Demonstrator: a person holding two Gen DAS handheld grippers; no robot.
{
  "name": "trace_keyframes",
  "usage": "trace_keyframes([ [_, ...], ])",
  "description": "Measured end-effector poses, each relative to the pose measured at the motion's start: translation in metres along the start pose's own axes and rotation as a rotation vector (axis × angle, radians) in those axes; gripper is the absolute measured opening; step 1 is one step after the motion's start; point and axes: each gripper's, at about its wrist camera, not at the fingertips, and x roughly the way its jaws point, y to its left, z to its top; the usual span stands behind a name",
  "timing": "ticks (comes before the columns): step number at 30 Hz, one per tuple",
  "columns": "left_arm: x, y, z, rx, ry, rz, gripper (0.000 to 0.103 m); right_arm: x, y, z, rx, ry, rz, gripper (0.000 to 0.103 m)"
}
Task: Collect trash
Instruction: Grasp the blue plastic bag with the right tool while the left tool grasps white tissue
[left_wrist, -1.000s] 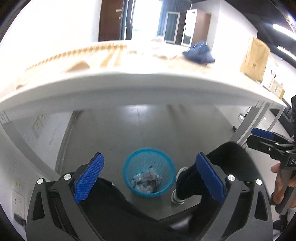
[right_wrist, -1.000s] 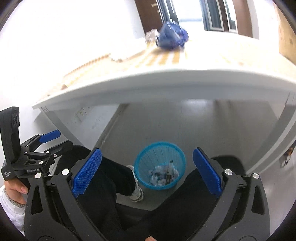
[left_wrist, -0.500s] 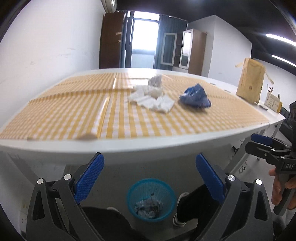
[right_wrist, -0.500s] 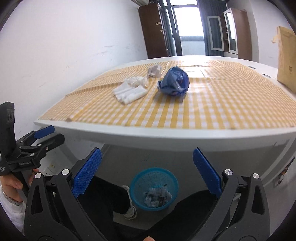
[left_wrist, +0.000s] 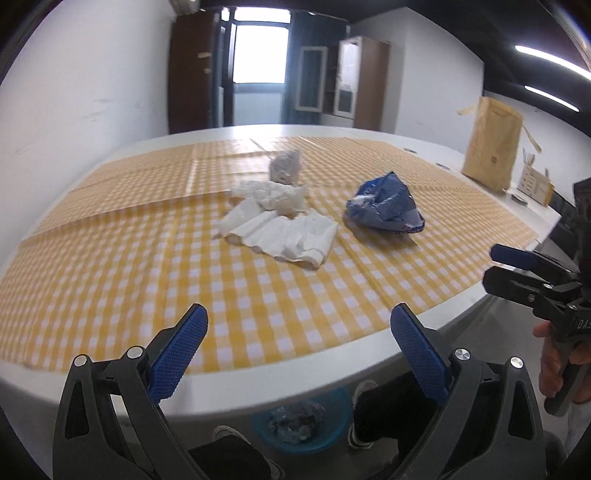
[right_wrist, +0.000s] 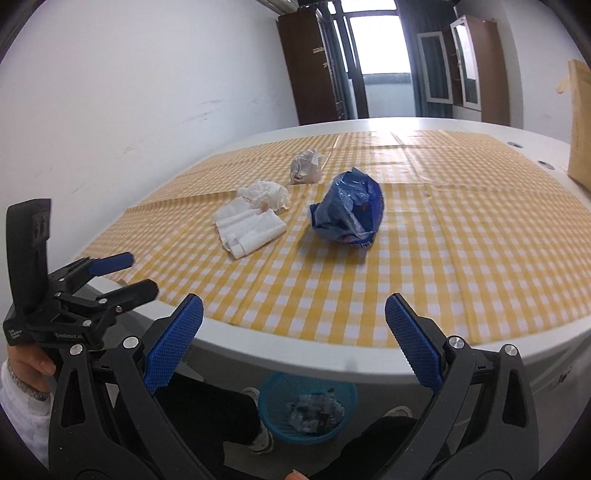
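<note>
On the yellow checked tablecloth (left_wrist: 110, 266) (right_wrist: 461, 258) lie white crumpled tissues (left_wrist: 280, 225) (right_wrist: 251, 221), a grey paper ball (left_wrist: 285, 170) (right_wrist: 306, 167) behind them, and a crumpled blue plastic bag (left_wrist: 384, 206) (right_wrist: 347, 214). My left gripper (left_wrist: 299, 354) is open and holds nothing, hovering over the table's near edge. My right gripper (right_wrist: 293, 343) is open too, also short of the trash. A blue mesh bin (left_wrist: 299, 421) (right_wrist: 306, 406) with scraps inside stands on the floor under the table edge.
A brown paper bag (left_wrist: 493, 147) stands at the table's far right. Cabinets and a doorway lie beyond the table. A person's dark-trousered legs and shoes (right_wrist: 258, 439) are beside the bin. Each gripper appears in the other's view, held by a hand (left_wrist: 554, 362).
Both grippers have risen from under the table, where they looked down at the bin, to above the table edge. The tabletop trash now fills both views.
</note>
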Motion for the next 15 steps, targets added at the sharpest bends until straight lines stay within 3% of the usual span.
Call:
trace_keyframes([
  [15,0.086,0.007,0.065,0.148,0.157,-0.041,0.097,0.067,-0.031,0.063,-0.006,0.056,-0.048,0.094],
])
